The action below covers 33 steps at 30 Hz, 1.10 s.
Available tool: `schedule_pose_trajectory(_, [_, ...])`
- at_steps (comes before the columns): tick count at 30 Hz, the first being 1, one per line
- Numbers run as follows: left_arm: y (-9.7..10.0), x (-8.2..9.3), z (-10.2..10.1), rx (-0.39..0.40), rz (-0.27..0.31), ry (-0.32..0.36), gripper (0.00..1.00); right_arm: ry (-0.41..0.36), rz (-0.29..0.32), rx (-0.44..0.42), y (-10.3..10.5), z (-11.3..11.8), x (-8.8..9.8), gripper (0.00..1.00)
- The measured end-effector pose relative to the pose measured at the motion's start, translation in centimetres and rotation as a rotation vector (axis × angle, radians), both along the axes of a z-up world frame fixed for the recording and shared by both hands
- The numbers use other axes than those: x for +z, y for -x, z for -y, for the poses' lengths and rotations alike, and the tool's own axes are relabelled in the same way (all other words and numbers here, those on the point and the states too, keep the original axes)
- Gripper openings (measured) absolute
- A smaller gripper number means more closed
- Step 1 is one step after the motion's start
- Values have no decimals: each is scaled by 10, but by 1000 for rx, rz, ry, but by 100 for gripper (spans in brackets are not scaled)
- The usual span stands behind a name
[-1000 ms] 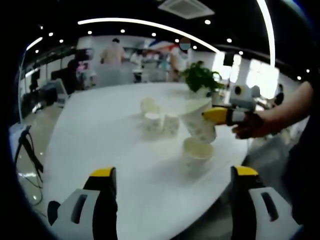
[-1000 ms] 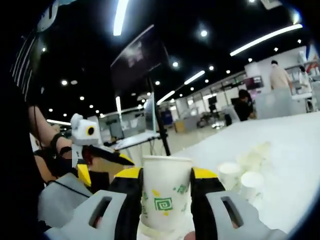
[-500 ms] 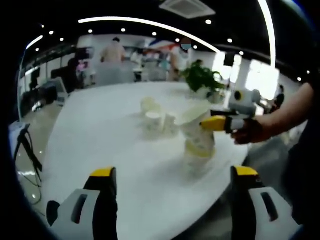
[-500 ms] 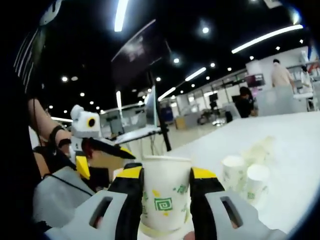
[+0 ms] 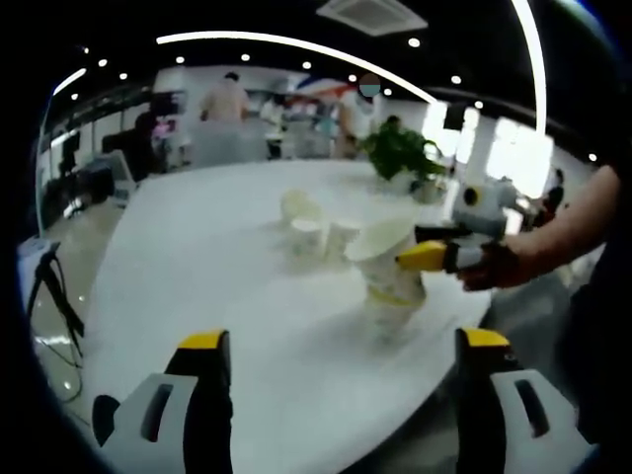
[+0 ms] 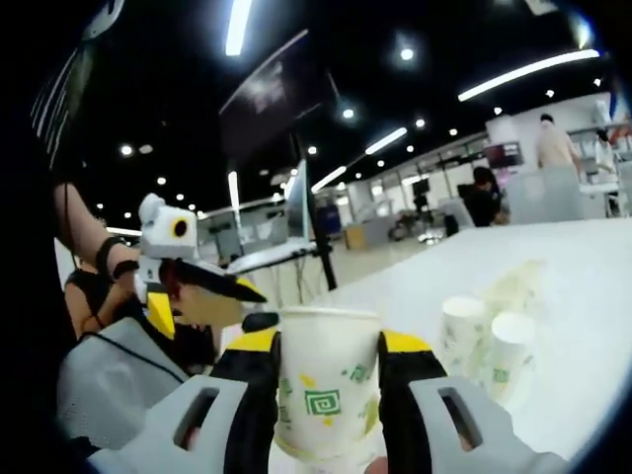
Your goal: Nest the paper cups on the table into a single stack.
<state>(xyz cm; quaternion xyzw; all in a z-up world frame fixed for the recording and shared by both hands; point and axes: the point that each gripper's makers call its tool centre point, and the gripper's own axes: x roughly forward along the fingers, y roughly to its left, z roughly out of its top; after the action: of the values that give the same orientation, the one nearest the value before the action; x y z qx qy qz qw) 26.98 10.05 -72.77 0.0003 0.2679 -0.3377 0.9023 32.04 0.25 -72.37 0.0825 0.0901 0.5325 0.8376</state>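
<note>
At lower centre of the right gripper view, the right gripper (image 6: 328, 360) clamped a patterned paper cup (image 6: 327, 390). Low in its own view, the left gripper (image 5: 341, 380) gaped over the white table (image 5: 197, 267).

White paper cup (image 6: 326, 380) with green square spiral and yellow flecks, clamped between yellow-tipped black jaws on grey gripper (image 6: 328, 367) bodies. Same yellow tips, black jaws, grey bodies on left gripper (image 5: 336, 346). White table (image 5: 197, 267). Farther off, pale cream cups (image 5: 316, 232) with faint green marks. Far right, green potted plant (image 5: 398, 150).
</note>
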Motion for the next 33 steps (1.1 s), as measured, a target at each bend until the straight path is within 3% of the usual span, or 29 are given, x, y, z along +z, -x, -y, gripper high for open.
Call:
schedule_pose_trajectory(15, [-2,0,5,-19,0,0,93,28,-6,8,8,5,-2,39])
schedule_pose_trajectory(33, [0,0,9,-28,-3,0,93,115,-11,3,20,16,-19,39])
